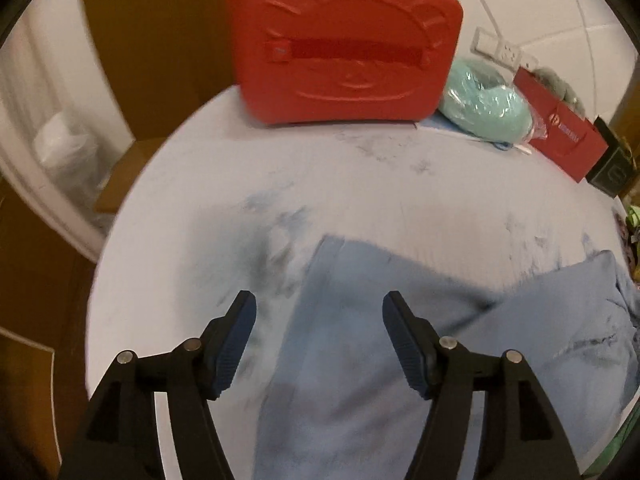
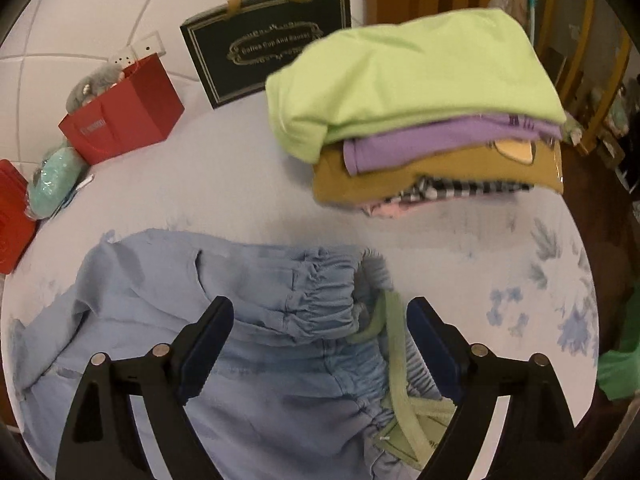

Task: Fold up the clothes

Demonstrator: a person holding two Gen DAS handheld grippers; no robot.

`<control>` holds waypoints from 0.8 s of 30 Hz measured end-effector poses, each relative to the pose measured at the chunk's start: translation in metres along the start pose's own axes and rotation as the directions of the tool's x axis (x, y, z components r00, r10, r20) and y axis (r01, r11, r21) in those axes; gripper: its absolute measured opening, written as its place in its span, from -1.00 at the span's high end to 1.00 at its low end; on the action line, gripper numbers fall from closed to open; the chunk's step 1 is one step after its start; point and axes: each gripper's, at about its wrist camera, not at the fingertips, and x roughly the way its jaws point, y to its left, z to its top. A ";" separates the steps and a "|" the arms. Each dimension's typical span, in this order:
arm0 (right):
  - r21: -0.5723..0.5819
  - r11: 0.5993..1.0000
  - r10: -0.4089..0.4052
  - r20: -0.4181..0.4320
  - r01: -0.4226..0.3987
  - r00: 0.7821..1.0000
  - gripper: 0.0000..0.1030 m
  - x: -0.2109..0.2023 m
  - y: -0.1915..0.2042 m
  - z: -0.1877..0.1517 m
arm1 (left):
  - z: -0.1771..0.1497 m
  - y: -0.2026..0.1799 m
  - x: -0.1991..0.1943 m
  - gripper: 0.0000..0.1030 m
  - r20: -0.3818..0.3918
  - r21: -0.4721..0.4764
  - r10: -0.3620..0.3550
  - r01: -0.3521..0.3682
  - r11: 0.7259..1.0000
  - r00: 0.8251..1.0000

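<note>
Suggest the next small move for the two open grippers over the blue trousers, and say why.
Probably lower the right gripper and close it on the gathered waistband of the light blue trousers. Both grippers are open and empty; the left gripper hovers above the flat leg end. The garment lies spread and unfolded beside the folded stack, so a grip comes first.

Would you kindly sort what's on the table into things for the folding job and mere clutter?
Job:
light blue trousers
stack of folded clothes
left claw
right claw

Clutter:
red case
red gift bag
black gift box
</note>
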 end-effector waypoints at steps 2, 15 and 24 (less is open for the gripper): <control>0.000 1.000 -0.005 -0.007 0.005 1.000 -0.75 0.010 0.008 0.011 | 0.004 -0.006 0.016 -0.29 -0.033 0.020 0.005 -0.004 1.000 0.999; 0.046 0.998 -0.043 -0.036 0.045 0.998 -0.91 0.039 0.002 0.028 | 0.001 -0.017 0.073 -0.39 -0.147 0.067 -0.009 0.019 0.998 0.989; -0.016 1.000 -0.001 -0.174 -0.001 0.985 0.53 0.083 0.029 0.034 | 0.034 -0.021 0.036 0.88 -0.009 0.045 0.055 -0.054 0.998 0.998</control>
